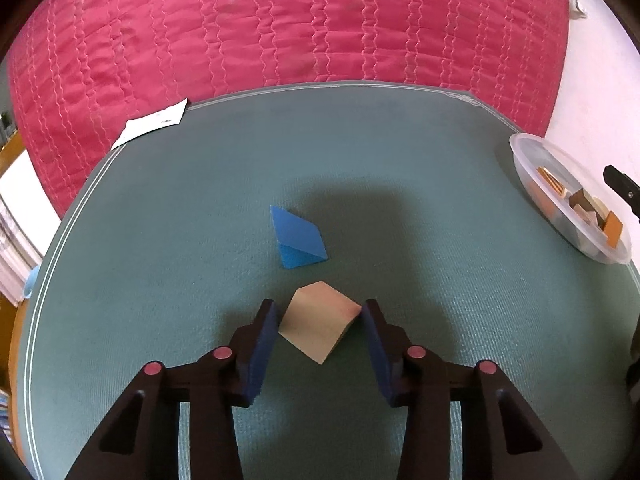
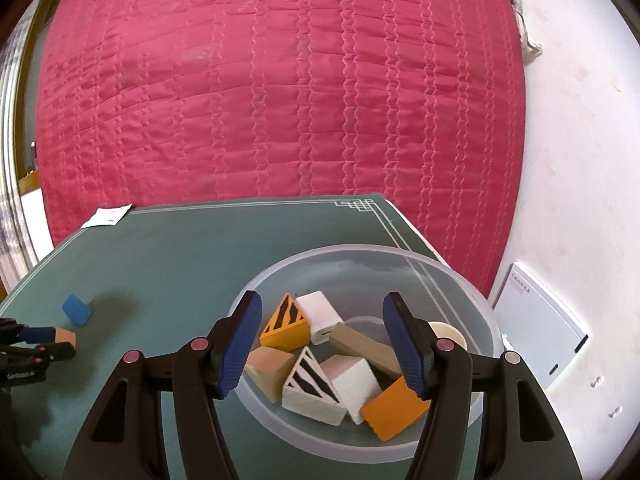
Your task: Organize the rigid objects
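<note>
Left wrist view puts your left gripper (image 1: 320,316) around the plain wooden block (image 1: 318,326) on the green worktop (image 1: 160,280), the pads touching two opposite corners rather than flat faces. That is a diagonal hold, so I'd judge it likely to twist; squeeze firmly and lift slowly, or reset square to the sides. Whether the block has left the worktop is hard to say from this angle. Steer clear of the blue wedge (image 1: 298,240) just beyond it. Your right gripper (image 2: 322,344) hangs half open and empty over the clear bowl (image 2: 460,280) of blocks; move it aside so the left has room to drop its block in.
</note>
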Demonstrator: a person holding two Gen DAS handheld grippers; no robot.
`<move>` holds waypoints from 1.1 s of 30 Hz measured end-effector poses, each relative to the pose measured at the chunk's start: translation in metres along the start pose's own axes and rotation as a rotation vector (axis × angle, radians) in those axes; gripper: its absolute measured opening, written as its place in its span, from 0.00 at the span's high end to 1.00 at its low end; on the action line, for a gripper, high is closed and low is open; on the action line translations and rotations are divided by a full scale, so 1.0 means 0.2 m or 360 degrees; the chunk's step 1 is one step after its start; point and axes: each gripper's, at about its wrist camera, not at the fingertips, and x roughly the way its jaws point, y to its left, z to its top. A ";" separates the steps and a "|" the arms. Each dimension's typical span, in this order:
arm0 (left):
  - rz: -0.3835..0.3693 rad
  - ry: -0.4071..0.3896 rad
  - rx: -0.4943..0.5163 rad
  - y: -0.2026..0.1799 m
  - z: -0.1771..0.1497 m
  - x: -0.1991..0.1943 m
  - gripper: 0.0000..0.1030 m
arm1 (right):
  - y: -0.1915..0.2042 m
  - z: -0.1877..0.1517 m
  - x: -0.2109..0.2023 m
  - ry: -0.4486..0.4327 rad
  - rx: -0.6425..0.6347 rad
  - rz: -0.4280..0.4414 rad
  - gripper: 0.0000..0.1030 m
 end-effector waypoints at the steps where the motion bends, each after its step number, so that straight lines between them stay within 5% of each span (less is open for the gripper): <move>1: -0.0001 -0.0004 -0.0001 0.00 0.00 0.00 0.56 | 0.01 0.00 0.00 -0.0002 -0.0007 0.0005 0.38; 14: 0.0073 -0.0107 -0.0141 0.08 -0.02 -0.11 0.57 | 0.10 -0.01 -0.02 0.0001 -0.0105 -0.0001 0.38; 17: 0.0095 -0.0130 -0.0193 0.12 -0.02 -0.14 0.57 | 0.19 -0.02 -0.01 0.0069 -0.0174 0.0098 0.38; 26: 0.0126 -0.0132 -0.0239 0.20 -0.05 -0.17 0.57 | 0.64 -0.04 0.15 0.0435 -0.0341 0.0726 0.38; 33: 0.0111 -0.0128 -0.0221 0.22 -0.08 -0.19 0.57 | 0.90 -0.04 0.33 0.0588 -0.0398 0.0927 0.38</move>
